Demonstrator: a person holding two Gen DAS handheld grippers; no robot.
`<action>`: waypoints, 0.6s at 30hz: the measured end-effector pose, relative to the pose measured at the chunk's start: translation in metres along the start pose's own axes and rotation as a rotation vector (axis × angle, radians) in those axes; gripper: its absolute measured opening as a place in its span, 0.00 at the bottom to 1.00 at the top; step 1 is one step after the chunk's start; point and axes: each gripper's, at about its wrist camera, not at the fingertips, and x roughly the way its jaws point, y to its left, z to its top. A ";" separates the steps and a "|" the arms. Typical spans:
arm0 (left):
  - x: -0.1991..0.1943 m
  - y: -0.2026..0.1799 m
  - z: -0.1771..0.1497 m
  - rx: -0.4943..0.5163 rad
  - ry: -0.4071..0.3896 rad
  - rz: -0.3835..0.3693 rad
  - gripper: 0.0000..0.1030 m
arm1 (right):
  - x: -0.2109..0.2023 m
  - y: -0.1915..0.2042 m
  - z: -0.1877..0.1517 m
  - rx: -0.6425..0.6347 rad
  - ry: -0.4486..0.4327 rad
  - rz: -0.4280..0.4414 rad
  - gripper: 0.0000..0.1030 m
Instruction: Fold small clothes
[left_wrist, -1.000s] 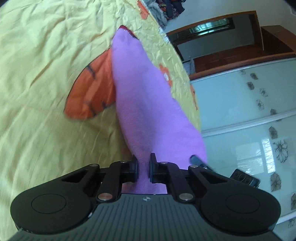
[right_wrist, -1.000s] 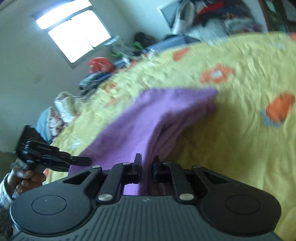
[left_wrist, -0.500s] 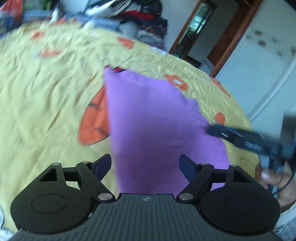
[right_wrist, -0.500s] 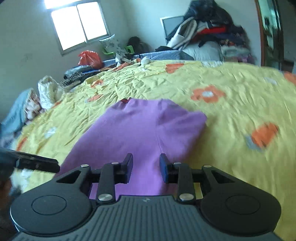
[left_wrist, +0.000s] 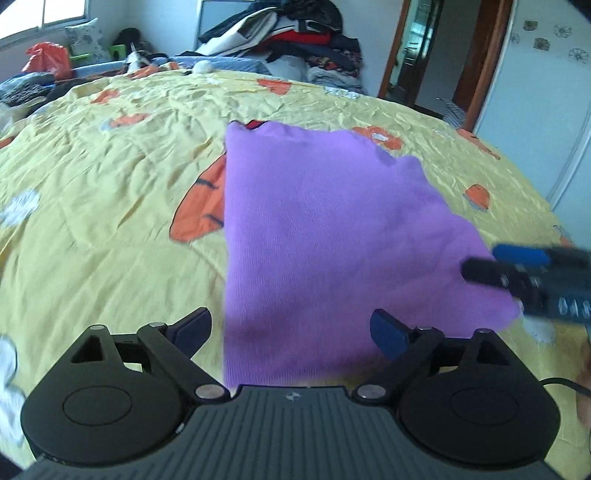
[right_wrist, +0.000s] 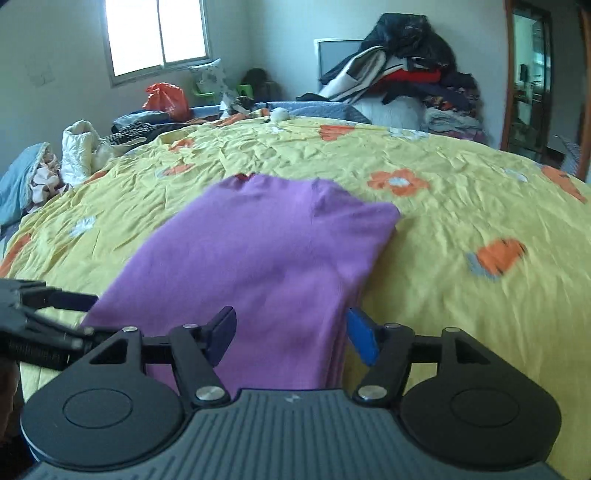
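A purple knit garment (left_wrist: 325, 236) lies folded flat on the yellow flowered bed sheet (left_wrist: 92, 192); it also shows in the right wrist view (right_wrist: 258, 258). My left gripper (left_wrist: 291, 332) is open and empty, just above the garment's near edge. My right gripper (right_wrist: 291, 334) is open and empty over the garment's near right part. The right gripper also shows in the left wrist view (left_wrist: 517, 273) at the garment's right edge, and the left gripper shows in the right wrist view (right_wrist: 48, 317) at its left edge.
A pile of clothes (right_wrist: 399, 85) is stacked behind the bed. More clothes and bags (right_wrist: 74, 147) lie along the far left side. A doorway (left_wrist: 424, 55) and a white wardrobe (left_wrist: 546, 92) stand to the right.
Both grippers were shut on the purple garment a second ago. They have let go and opened, and the garment now lies flat on the bed. Both grippers have drawn back and levelled.
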 end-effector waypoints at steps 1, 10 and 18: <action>0.001 0.000 -0.004 -0.002 0.001 0.016 0.90 | -0.005 0.001 -0.006 0.010 0.003 -0.009 0.64; -0.001 -0.002 -0.020 -0.008 0.001 0.041 0.92 | -0.023 0.010 -0.045 0.075 0.017 -0.028 0.64; -0.001 0.004 -0.026 -0.016 0.010 0.057 0.92 | -0.021 0.012 -0.040 0.089 -0.008 -0.033 0.67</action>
